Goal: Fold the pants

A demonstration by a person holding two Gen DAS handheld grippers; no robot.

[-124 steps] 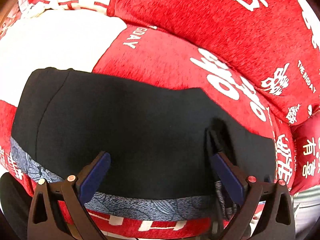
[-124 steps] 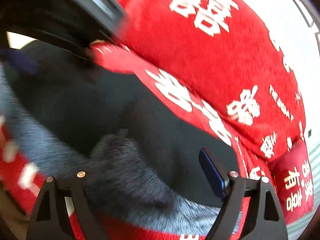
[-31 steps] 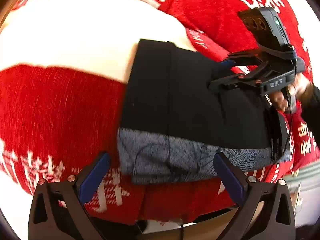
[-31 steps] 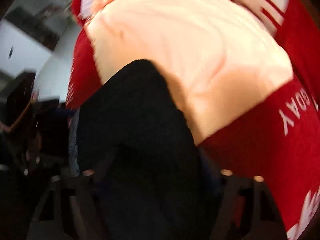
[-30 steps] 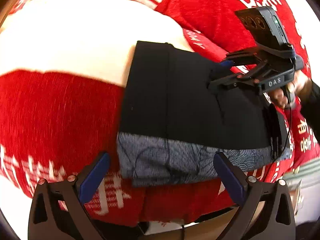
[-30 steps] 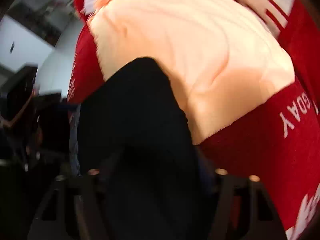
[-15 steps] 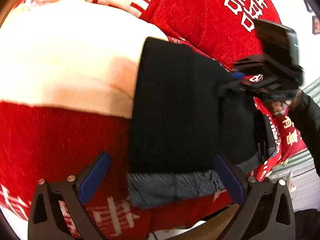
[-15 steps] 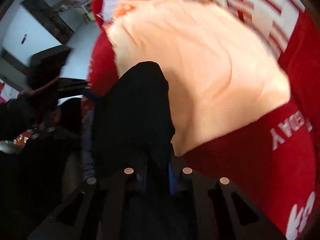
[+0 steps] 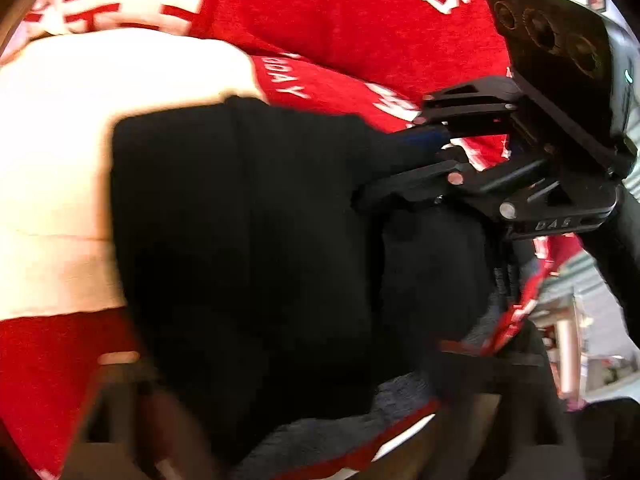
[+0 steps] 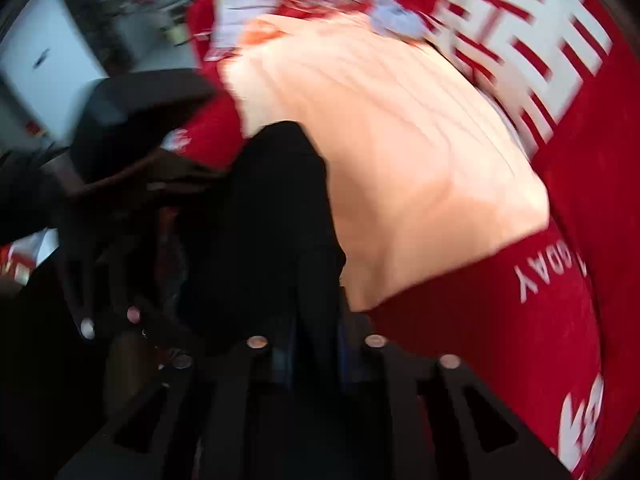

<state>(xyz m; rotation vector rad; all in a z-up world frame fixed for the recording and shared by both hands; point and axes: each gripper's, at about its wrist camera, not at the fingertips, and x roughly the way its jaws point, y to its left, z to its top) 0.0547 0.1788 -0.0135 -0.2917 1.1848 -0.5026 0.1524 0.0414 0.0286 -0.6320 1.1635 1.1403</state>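
Find the black soft pants with the grey patterned waistband (image 9: 240, 240) on the red fuzzy cover with white letters (image 9: 360, 20), near its front edge. See the grey band (image 9: 320, 432) closest to that front edge, and the far black edge over the big white patch (image 9: 60, 140) of the cover. Already folded into a thick, short bundle, by the look of it.

Look at the right hand-held gripper (image 9: 420, 148): two blue pads pressed together, clamped on the right side of the pants, with black cloth squeezed between them. Same thing from the right wrist view: fingers close together with cloth in the gap.

Cannot tell about the left hand-held gripper (image 9: 300, 360): too blurry at the bottom of its own view, and only a dark smear in the other view.

Probably the step now: one more fold, or a slide of the bundle into place.

To do it well:
- Hold the right pinch tight, or risk the layers slipping apart.
- Grab all the layers, not just the top one.
- Pinch the other side with the left one before any lift.
- Lift both sides together and level.
- Go slowly, since soft cloth sags in the middle.
- Line up edge on edge, then set down flat.
- Let go only after the pants lie down.
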